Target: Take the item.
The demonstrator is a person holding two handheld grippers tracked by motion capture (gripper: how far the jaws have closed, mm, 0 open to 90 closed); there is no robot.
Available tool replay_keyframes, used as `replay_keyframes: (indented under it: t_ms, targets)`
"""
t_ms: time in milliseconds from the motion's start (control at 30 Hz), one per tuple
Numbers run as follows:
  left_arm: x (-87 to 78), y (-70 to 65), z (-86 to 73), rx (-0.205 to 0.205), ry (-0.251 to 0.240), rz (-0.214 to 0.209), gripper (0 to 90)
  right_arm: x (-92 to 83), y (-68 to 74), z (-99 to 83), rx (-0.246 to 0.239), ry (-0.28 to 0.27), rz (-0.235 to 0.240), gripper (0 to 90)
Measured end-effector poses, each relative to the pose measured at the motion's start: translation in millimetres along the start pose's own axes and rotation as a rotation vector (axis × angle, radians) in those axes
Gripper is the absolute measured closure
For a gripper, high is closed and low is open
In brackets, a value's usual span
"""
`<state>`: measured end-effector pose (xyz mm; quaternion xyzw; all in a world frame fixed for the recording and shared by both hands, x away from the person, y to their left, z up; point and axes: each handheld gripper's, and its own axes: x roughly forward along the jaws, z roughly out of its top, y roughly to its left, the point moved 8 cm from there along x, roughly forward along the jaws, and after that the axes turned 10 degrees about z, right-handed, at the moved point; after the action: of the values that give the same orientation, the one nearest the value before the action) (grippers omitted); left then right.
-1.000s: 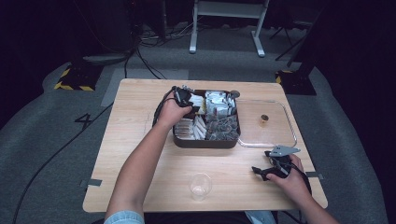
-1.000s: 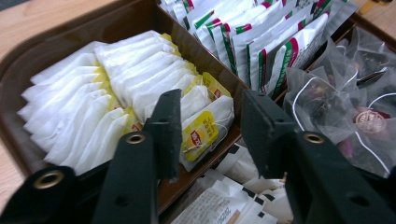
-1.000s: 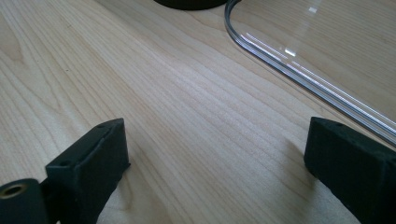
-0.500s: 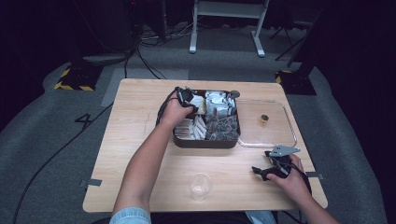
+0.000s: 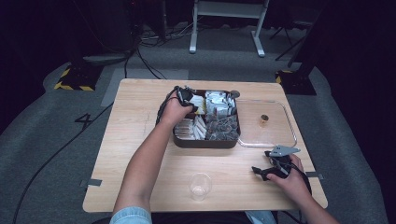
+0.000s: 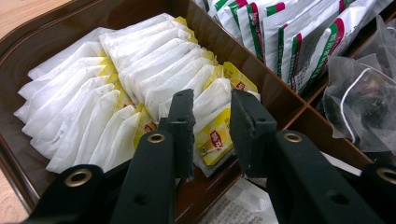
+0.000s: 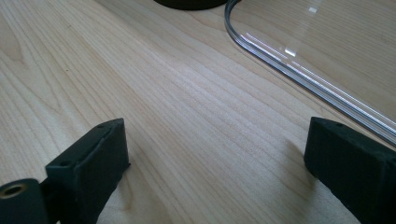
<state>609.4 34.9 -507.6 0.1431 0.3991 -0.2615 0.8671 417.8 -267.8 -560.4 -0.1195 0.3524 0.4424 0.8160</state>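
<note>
A pale wooden table (image 5: 140, 140) stands on grey carpet in a dark room, with cables and a white frame behind it.

In the left gripper view, the left gripper (image 6: 210, 126) has its jaws a narrow gap apart, straddling a yellow-labelled tea bag packet (image 6: 215, 138) at the near end of a row of white tea bag packets (image 6: 107, 93); whether the pads press it I cannot tell. These sit in the upper-left compartment of a dark brown divided tray (image 5: 205, 141). At the upper right of that view are green-and-red striped sachets (image 6: 299, 42), with mesh tea bags (image 6: 359, 98) at the right edge.

In the right gripper view, the right gripper (image 7: 215, 154) has its jaws spread wide, holding nothing, low over bare wood. The curved rim of a clear plastic lid (image 5: 266, 122) crosses the upper right.

In the high view, the tray is at table centre with the lid touching its right side, a clear plastic cup (image 5: 200, 185) is near the bottom edge, and the right hand (image 5: 289, 177) is at lower right.
</note>
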Motion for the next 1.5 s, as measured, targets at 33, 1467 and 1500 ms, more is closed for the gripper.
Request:
replay_keyframes:
  t_ms: [33, 1467, 1500]
  targets:
    - [1.5, 0.1, -0.9, 0.004, 0.007, 0.001, 69.6, 0.0, 0.1, 0.0, 0.001, 0.000, 0.000, 6.4]
    - [-1.2, -5.5, -2.1, 0.065, 0.031, -0.009, 90.0, 0.0, 0.0, 0.0, 0.000, 0.000, 0.000, 6.4]
    - [-3.1, -5.0, -1.4, 0.066, 0.026, -0.006, 90.0, 0.0, 0.0, 0.0, 0.000, 0.000, 0.000, 6.4]
